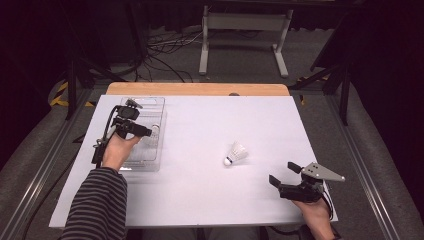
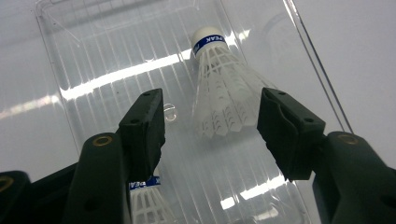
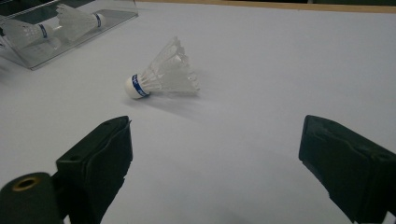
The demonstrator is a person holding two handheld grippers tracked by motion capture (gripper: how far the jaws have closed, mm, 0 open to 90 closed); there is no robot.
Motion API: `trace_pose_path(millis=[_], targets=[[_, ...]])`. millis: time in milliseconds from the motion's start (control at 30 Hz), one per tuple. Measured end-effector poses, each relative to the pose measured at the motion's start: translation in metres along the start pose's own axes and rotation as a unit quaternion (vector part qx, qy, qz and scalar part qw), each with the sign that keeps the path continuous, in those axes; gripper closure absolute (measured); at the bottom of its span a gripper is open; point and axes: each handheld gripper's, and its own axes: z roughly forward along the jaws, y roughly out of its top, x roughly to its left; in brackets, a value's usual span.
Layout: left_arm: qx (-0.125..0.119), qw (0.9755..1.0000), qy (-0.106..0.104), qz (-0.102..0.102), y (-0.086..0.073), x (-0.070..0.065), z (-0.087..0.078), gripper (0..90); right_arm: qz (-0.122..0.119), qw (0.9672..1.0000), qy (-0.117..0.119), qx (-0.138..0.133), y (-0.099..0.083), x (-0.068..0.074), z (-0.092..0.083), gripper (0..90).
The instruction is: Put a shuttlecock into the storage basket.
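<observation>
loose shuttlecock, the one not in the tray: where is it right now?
In the high view the loose shuttlecock lies on its side on the white table, right of centre, between the clear tray and the right gripper, nearer the gripper.

A white table [image 1: 200,200] with a wooden far edge – behind it, a grey metal stand [image 1: 244,22] and loose floor cables [image 1: 165,50].

Both grippers held apart, jaws parted.
The left gripper [image 1: 142,131] hovered with nothing pressed between its pads; the right gripper [image 1: 284,173] rested low, jaws spread wide.
</observation>
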Motion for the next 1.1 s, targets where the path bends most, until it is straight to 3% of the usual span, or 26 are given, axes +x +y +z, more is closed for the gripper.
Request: trace_pose_path(millis=[767, 1100], targets=[[-0.033, 0.9992, -0.021, 0.012, -0.018, -0.004, -0.02, 36.2, 0.0, 1.0, 0.001, 0.0, 0.0, 0.0, 0.0, 10.6], [-0.048, 0.9983, -0.021, 0.027, -0.026, -0.01, -0.026, 34.8, 0.0, 1.0, 0.001, 0.0, 0.0, 0.0, 0.0, 10.6]])
